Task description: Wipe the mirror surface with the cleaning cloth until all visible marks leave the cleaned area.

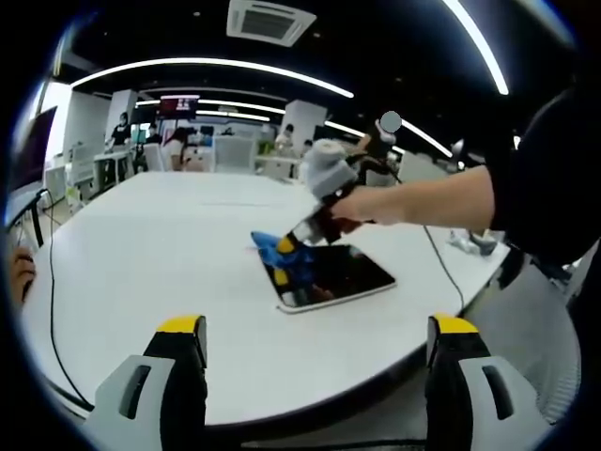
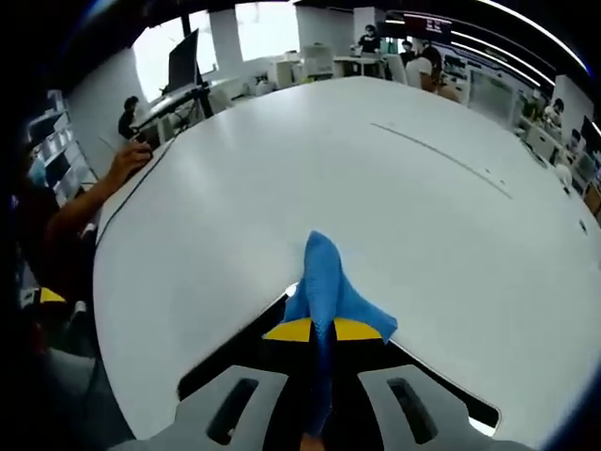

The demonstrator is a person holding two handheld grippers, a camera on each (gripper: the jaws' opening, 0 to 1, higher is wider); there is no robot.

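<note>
A dark rectangular mirror (image 1: 333, 277) with a white rim lies flat on the white table (image 1: 169, 235). In the left gripper view, a person's hand holds my right gripper (image 1: 291, 252) at the mirror's far left corner, with the blue cleaning cloth (image 1: 270, 246) pinched in it. My left gripper (image 1: 319, 329) hovers back from the table's near edge, its yellow-tipped jaws wide apart and holding nothing. In the right gripper view, my right gripper (image 2: 319, 329) is shut on the blue cloth (image 2: 329, 287), which fans out onto the table past the edge of the mirror (image 2: 230, 362).
A thin black cable (image 1: 52, 310) runs along the table's left side. Small objects (image 1: 470, 242) lie near the right edge. A person's hand (image 2: 127, 160) rests at the table's rim beside a monitor (image 2: 183, 56). Desks and people stand far behind.
</note>
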